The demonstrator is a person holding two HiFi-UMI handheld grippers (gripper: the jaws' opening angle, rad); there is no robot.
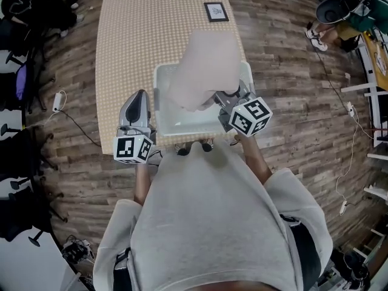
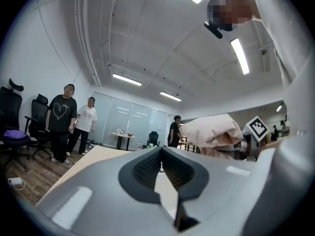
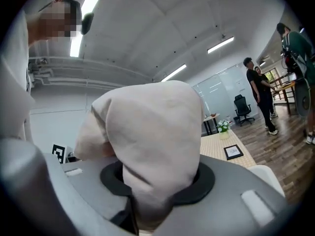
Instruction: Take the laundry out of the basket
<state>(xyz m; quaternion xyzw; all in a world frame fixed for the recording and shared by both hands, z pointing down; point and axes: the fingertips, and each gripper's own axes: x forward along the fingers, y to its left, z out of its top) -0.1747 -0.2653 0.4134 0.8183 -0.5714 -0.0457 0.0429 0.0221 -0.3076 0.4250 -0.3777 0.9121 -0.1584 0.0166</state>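
Nearest, the person's grey sweatshirt (image 1: 206, 223) fills the bottom of the head view. Just past it sit the two marker cubes. The left cube (image 1: 133, 148) and the right cube (image 1: 250, 116) carry only black-and-white square patterns, no letters. The left gripper (image 1: 140, 96) points away over the table's near left edge, beside the basket. In its own view (image 2: 160, 154) the dark ribbed pads meet at the tip with nothing between them. The right gripper (image 1: 223, 100) reaches in from the right above the basket (image 1: 159, 96), a white rectangular tub on the near end of the table, its pale floor showing. This claw (image 3: 155, 186) is clamped on the garment (image 3: 147, 136), whose cloth bunches between the pads and drapes over them, hiding most of the view. The garment (image 1: 206, 68) is a soft, pale pinkish-beige piece, folded into a rounded hump and held up over the far half of the basket. Whether its lower edge touches the basket cannot be told. The table (image 1: 139, 35) is covered in a beige, finely dotted pattern. Farther along it, to the right, lies a small dark picture frame (image 1: 216, 11), its print too small to read. The wooden plank floor (image 1: 291, 102) surrounds the table, with a white power strip (image 1: 57, 100) and a cable at left. Farthest, two people (image 2: 61, 117) stand near black office chairs (image 2: 12, 127).
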